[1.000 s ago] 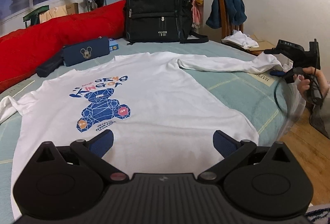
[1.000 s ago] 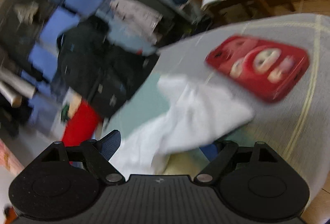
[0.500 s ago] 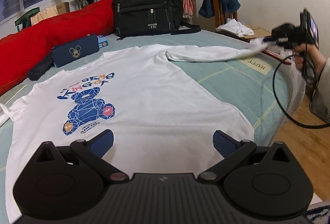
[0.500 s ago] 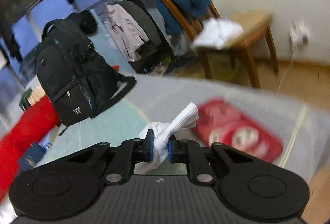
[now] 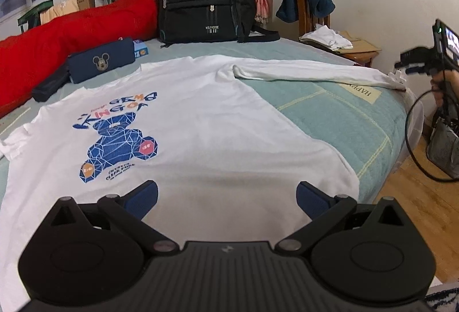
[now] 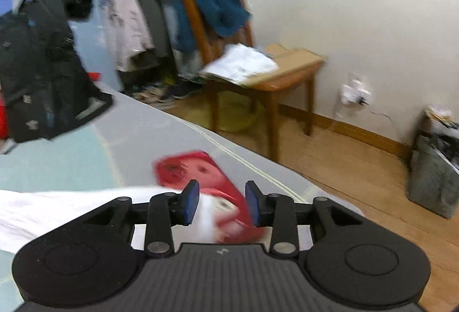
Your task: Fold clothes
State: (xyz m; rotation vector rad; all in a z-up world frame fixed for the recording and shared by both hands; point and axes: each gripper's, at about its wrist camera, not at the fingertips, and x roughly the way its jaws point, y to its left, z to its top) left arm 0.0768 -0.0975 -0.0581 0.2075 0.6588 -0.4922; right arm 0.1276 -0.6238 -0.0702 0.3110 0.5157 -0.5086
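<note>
Now the white shirt point(image 5: 200, 122) lies flat on the bed point(image 5: 338, 116) just ahead of the wide-open, empty left gripper point(image 5: 226, 194), while the right gripper point(image 6: 222, 201) is opening, its pads clear of the sleeve end point(image 6: 71, 208) just below them.

White shirt point(image 5: 200, 122) reads "KING OF"; bed label point(image 5: 360, 89), upside down, "HAPPY"
</note>
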